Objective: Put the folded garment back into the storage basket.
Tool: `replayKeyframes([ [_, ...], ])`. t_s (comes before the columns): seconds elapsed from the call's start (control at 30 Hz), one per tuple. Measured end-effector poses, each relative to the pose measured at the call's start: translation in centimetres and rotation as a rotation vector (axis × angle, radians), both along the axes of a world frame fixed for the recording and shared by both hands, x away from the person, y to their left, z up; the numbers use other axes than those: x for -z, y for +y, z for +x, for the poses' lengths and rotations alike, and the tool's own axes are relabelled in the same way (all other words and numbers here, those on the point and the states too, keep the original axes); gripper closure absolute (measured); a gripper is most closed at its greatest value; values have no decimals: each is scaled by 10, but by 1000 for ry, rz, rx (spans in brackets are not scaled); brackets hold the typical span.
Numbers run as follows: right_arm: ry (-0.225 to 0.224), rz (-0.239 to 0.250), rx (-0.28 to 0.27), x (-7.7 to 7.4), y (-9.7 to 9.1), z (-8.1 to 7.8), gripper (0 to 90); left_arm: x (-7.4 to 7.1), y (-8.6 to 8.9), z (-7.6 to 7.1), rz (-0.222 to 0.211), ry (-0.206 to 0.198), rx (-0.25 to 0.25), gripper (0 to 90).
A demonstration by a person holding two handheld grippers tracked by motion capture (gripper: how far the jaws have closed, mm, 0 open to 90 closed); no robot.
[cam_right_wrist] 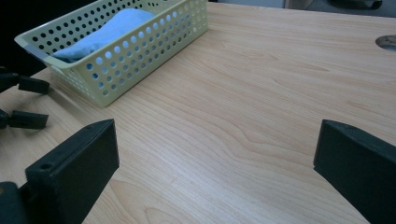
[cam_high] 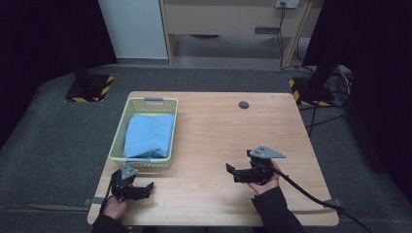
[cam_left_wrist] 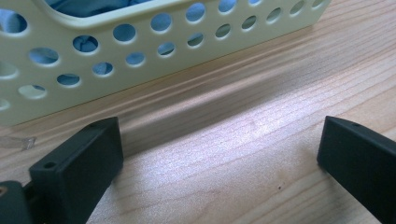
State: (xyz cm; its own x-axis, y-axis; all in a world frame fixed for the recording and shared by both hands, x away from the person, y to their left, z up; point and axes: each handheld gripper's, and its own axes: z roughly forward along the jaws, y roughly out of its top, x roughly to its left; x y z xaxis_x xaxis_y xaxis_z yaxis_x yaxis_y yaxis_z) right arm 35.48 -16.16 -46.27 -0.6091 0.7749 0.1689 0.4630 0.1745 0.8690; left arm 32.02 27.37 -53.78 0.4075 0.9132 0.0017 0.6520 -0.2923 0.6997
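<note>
A wooden counter [cam_high: 209,136] carries a pale green plastic basket [cam_high: 145,133] pierced with round holes, set toward its left side. A folded blue cloth [cam_high: 149,135] lies inside the basket. The left tongs [cam_high: 145,188] rest low at the near left corner of the counter, just beside the basket's near wall, with the jaws spread wide and nothing between them; the left gripper view shows bare wood between the jaws and the basket wall close ahead. The right tongs [cam_high: 232,172] are held in a hand [cam_high: 265,182] right of centre, well apart from the basket, pointing toward it, jaws also spread wide and empty. A small dark round hole [cam_high: 244,105] sits near the counter's far edge.
</note>
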Motion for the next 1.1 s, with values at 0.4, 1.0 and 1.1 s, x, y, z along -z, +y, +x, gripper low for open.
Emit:
replayKeyframes([
  [0.4,21,-36,15,11,-8,1,5,0,0,0,-1,0,3,0],
  [1.0,52,-42,73,22,-32,4,5,0,1,0,-1,0,3,0],
  [1.1,55,-52,74,23,-34,5,5,0,1,0,-1,1,4,0],
])
